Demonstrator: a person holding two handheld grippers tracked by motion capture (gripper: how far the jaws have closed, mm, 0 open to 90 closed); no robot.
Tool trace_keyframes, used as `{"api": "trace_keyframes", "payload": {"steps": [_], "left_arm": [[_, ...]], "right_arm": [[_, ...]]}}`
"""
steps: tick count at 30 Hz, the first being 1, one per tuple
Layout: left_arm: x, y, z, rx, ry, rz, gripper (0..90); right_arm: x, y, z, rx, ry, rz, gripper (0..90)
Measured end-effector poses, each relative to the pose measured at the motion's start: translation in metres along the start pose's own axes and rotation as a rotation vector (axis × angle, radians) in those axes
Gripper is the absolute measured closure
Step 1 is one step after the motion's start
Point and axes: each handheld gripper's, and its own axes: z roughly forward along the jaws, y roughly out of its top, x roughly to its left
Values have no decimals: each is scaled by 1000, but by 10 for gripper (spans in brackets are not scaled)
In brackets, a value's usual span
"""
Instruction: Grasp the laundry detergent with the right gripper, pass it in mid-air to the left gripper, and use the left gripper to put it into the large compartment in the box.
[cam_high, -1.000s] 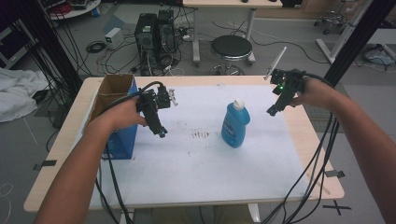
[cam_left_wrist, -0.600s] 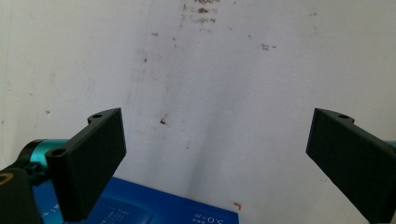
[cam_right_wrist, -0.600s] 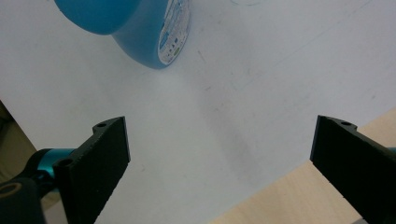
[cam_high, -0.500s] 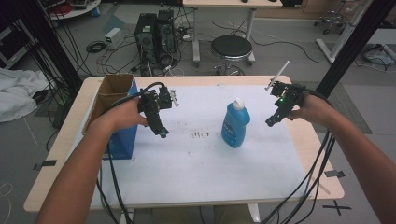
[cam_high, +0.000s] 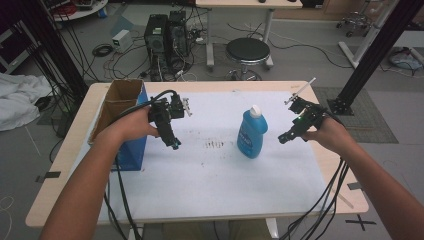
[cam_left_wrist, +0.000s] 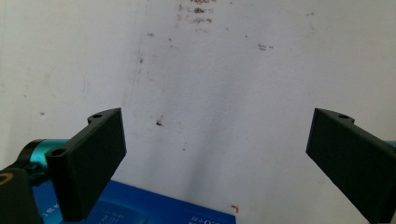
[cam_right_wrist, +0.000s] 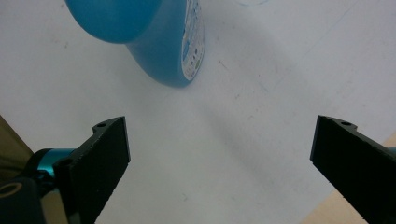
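Standing upright mid-table on the white table cover (cam_high: 215, 175), apart from both grippers, and likely handling as a smooth, fairly heavy, slightly yielding blue bottle (cam_high: 251, 134), best taken across the narrower body below the white cap (cam_high: 256, 110) by the wide-open right gripper (cam_high: 286, 138), with the left gripper (cam_high: 173, 145) hanging equally spread beside the blue box (cam_high: 131, 152).

Open sheet (cam_high: 215, 170) between box (cam_high: 122, 125), bottle (cam_high: 251, 134).

Black hand-held gripper (cam_high: 174, 145); teal collar; seemingly bare forearms.
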Motion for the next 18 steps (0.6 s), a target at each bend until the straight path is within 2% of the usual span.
{"api": "trace_keyframes", "payload": {"steps": [7, 8, 11, 12, 15, 18], "left_arm": [[0, 1, 2, -1, -1, 4, 48], [0, 1, 2, -3, -3, 3, 48], [0, 1, 2, -3, -4, 3, 48], [0, 1, 2, -4, -4, 3, 48], [1, 0, 2, -4, -3, 4, 48], [1, 0, 2, -4, -4, -1, 48]], "right_arm": [[12, -5, 6, -7, 3, 32, 38], [16, -7, 7, -34, 14, 59, 38], [19, -9, 10, -47, 17, 70, 38], [21, -11, 14, -51, 15, 95, 38], [24, -14, 17, -64, 24, 109, 38], [30, -18, 19, -111, 25, 131, 38]]}}
